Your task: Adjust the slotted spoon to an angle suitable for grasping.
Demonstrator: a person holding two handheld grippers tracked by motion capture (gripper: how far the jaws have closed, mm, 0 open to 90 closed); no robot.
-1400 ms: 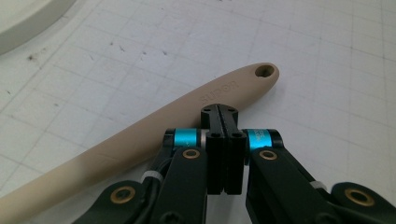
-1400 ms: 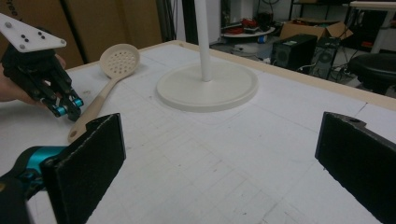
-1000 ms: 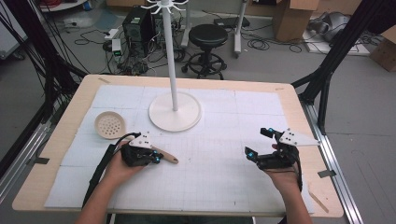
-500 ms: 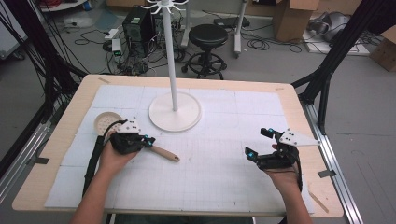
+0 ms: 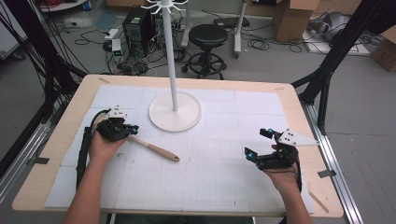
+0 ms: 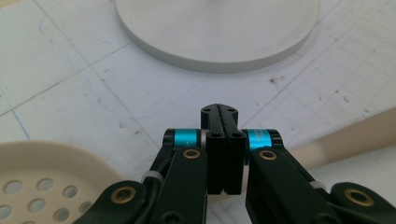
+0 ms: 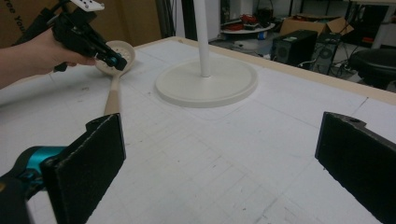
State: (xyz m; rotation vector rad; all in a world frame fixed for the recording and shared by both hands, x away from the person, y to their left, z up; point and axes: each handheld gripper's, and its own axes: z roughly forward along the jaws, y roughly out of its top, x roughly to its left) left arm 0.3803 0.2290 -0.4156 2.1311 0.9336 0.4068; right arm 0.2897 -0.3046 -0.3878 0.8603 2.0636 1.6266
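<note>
**Left gripper clamped on the skimmer, right one idle and open**

At about nine o'clock on the white gridded mat, the person's left hand holds the left gripper low over the table. Its jaws are pressed together, and a cream, perforated plastic skimmer spoon runs under them: in the left gripper view the round, holed bowl shows at seven o'clock and the pale handle leaves toward three o'clock. The jaws seem to pinch the neck where bowl meets handle, though the black fingers cover the exact spot, so I can't swear to the grip. From above, the handle slants away from the gripper toward the mat's centre, its tip lying on the mat.

Just past it, at twelve o'clock, stands a white metal rack with a round flat base and a thin upright pole; the skimmer is near the base but apart from it.

At four o'clock, well apart from all this, the right hand holds the right gripper. Its jaws gape wide with nothing between them.
</note>
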